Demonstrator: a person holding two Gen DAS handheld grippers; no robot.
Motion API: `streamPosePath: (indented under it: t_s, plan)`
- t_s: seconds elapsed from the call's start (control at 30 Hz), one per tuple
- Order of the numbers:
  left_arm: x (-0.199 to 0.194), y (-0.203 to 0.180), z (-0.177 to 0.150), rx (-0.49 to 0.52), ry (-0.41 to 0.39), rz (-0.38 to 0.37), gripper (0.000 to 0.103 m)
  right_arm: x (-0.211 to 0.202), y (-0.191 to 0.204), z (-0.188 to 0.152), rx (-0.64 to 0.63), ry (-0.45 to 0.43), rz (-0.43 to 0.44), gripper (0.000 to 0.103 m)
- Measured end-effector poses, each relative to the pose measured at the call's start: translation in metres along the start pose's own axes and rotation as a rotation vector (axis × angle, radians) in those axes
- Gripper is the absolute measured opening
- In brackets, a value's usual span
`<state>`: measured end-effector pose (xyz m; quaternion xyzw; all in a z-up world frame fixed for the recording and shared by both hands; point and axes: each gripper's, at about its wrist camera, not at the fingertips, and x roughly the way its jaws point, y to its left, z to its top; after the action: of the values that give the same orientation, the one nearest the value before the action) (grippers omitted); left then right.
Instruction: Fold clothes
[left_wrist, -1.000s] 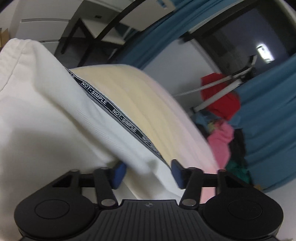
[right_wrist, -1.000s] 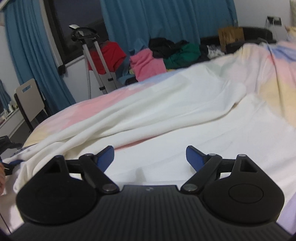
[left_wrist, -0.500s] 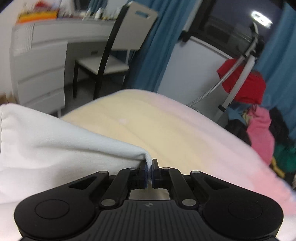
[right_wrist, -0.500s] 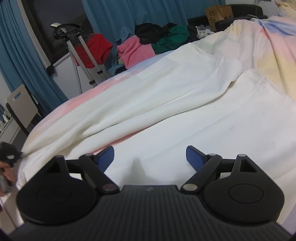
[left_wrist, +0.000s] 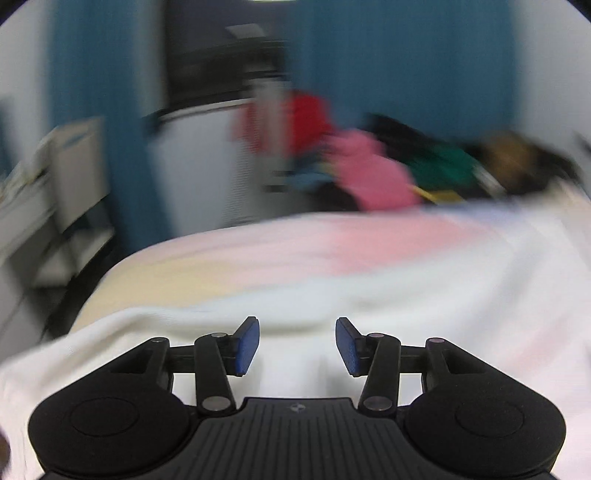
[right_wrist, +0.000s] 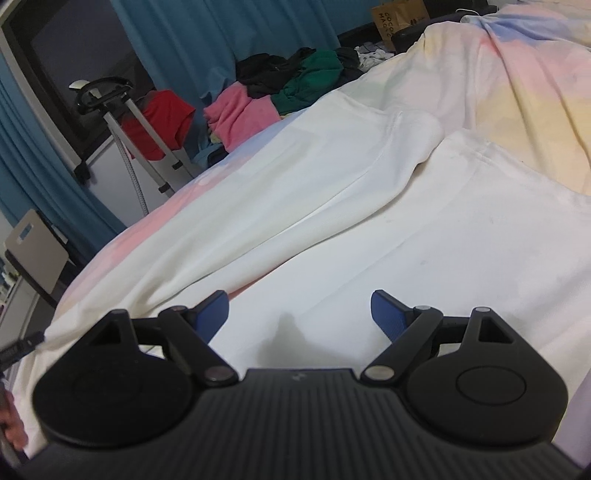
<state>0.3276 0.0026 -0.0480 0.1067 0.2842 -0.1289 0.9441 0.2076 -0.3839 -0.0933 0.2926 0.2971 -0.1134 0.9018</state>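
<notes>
White garment (right_wrist: 369, 221) spread across pastel bedsheet (right_wrist: 535, 103), lying under both grippers. Left gripper (left_wrist: 297, 345) parted with nothing between the pads, over the cloth; right gripper (right_wrist: 299, 314) spread wide and empty, just above the fabric. Brown cardboard box (right_wrist: 400, 16) at far edge of bed, printed "COCO" with a second line too cut off to read, contents hidden; heap of clothes (right_wrist: 273, 96) beside it.

Left wrist view: heavy motion blur (background smeared). Right wrist view: sharp, evenly lit, soft shadows; fisheye curvature and dark corners throughout.
</notes>
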Motion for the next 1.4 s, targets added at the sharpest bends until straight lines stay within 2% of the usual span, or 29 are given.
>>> streamPosePath:
  t_s: [0.17,0.23,0.33,0.37,0.4,0.43,0.53,0.67,0.8,0.97,1.07,1.1,1.13,1.17,1.27,1.33,1.4]
  plan:
    - [0.004,-0.095,-0.012,0.280,0.025,-0.118,0.049,-0.006,0.001,-0.001,-0.008,-0.004,0.021,0.086]
    - [0.022,-0.118,-0.012,0.320,0.034,-0.112,0.049,-0.007,-0.001,0.000,-0.003,-0.003,0.025,0.086]
    - [0.046,-0.136,-0.013,0.335,0.057,-0.100,0.048,-0.007,-0.007,0.002,0.016,0.004,0.027,0.086]
    - [0.049,-0.139,-0.015,0.337,0.062,-0.095,0.045,-0.006,-0.008,0.003,0.023,0.006,0.026,0.086]
    - [0.052,-0.141,-0.017,0.339,0.067,-0.091,0.029,-0.006,-0.009,0.003,0.029,0.005,0.025,0.086]
    - [0.056,-0.144,-0.020,0.341,0.072,-0.087,0.009,-0.005,-0.011,0.003,0.032,0.004,0.023,0.086]
    - [0.064,-0.151,-0.026,0.345,0.086,-0.078,0.005,-0.002,-0.014,0.003,0.044,0.017,0.015,0.086]
    - [0.041,-0.149,-0.020,0.308,0.097,-0.144,0.005,-0.002,-0.015,0.004,0.045,0.011,0.020,0.086]
    - [0.036,-0.158,-0.038,0.304,0.104,-0.122,0.005,-0.005,-0.015,0.005,0.052,0.002,0.031,0.086]
    - [0.030,-0.169,-0.059,0.296,0.112,-0.095,0.014,-0.006,-0.017,0.006,0.037,0.006,0.029,0.086]
    - [0.015,-0.164,-0.059,0.236,0.091,-0.103,0.035,-0.010,-0.021,0.007,0.042,-0.005,0.040,0.086]
    - [0.006,-0.160,-0.058,0.214,0.081,-0.100,0.046,-0.010,-0.022,0.008,0.044,-0.010,0.042,0.086]
    - [-0.006,-0.154,-0.058,0.187,0.069,-0.090,0.053,-0.011,-0.023,0.008,0.046,-0.014,0.044,0.086]
    - [-0.018,-0.148,-0.058,0.160,0.059,-0.081,0.055,-0.010,-0.023,0.009,0.047,-0.015,0.043,0.086]
    - [-0.065,-0.118,-0.062,0.047,0.059,-0.041,0.066,-0.006,-0.023,0.010,0.046,-0.015,0.034,0.086]
    - [-0.096,-0.090,-0.069,-0.063,0.071,0.000,0.078,-0.005,-0.022,0.010,0.037,-0.013,0.022,0.086]
    - [-0.126,-0.056,-0.079,-0.195,0.098,0.041,0.080,-0.008,-0.021,0.009,0.022,-0.019,0.016,0.086]
